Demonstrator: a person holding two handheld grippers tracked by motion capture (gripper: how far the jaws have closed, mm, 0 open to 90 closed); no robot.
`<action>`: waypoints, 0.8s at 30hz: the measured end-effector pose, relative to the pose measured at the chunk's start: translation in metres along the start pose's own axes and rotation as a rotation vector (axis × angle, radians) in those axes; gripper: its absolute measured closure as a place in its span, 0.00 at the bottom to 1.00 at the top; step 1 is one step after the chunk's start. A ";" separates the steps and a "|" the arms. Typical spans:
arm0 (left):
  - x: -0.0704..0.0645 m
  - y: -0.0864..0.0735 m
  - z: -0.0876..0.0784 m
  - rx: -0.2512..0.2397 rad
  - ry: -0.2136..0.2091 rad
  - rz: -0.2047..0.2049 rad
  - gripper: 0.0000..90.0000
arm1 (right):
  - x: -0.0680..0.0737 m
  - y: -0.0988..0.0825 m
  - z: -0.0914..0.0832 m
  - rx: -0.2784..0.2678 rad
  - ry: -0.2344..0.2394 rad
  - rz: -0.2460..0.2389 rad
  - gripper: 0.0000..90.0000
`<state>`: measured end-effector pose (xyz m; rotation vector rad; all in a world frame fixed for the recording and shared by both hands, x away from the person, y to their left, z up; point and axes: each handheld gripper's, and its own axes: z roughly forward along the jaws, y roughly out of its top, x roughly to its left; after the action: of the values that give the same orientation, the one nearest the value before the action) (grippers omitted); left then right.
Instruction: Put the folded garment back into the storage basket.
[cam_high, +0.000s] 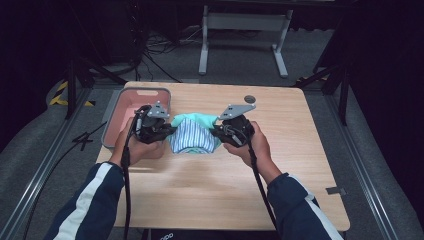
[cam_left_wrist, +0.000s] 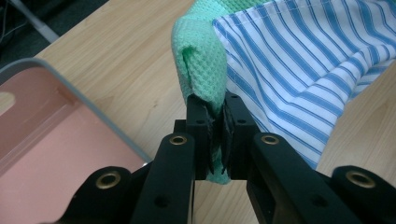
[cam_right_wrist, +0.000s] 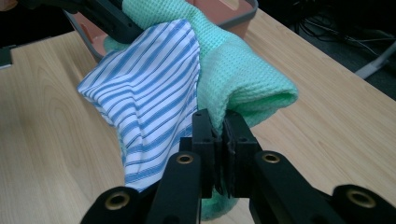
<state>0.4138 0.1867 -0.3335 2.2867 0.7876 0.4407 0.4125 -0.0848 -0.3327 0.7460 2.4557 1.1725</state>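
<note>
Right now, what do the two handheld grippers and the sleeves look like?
Both the left gripper and right gripper are black, each topped by a grey three-cornered plate and trailing a black cable. Their jaws are black bars with brass-ringed holes. The person's sleeves are dark navy with a white stripe.

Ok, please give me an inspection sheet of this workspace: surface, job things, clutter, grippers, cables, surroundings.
Surface: wooden table, bare wood in front.
Job things: green waffle cloth with blue-striped cloth lying against it, held up between both grippers.
Clutter: pink bin at the table's left edge.
Grippers: left gripper and right gripper each shut on the green cloth's edge.
Cables: black cable trails from each gripper.
Surroundings: grey floor, white stand behind.
</note>
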 end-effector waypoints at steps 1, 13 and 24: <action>0.002 -0.002 -0.003 0.002 0.009 0.001 0.92 | 0.000 0.002 0.002 -0.002 0.002 -0.005 0.94; 0.019 -0.019 -0.032 0.005 0.097 -0.054 0.92 | 0.010 0.031 0.029 -0.037 0.069 -0.021 0.94; 0.040 -0.034 -0.047 0.010 0.160 -0.110 0.92 | 0.025 0.053 0.054 -0.036 0.104 -0.058 0.94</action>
<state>0.4068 0.2558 -0.3195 2.2241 0.9910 0.5754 0.4355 -0.0085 -0.3255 0.6143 2.5149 1.2596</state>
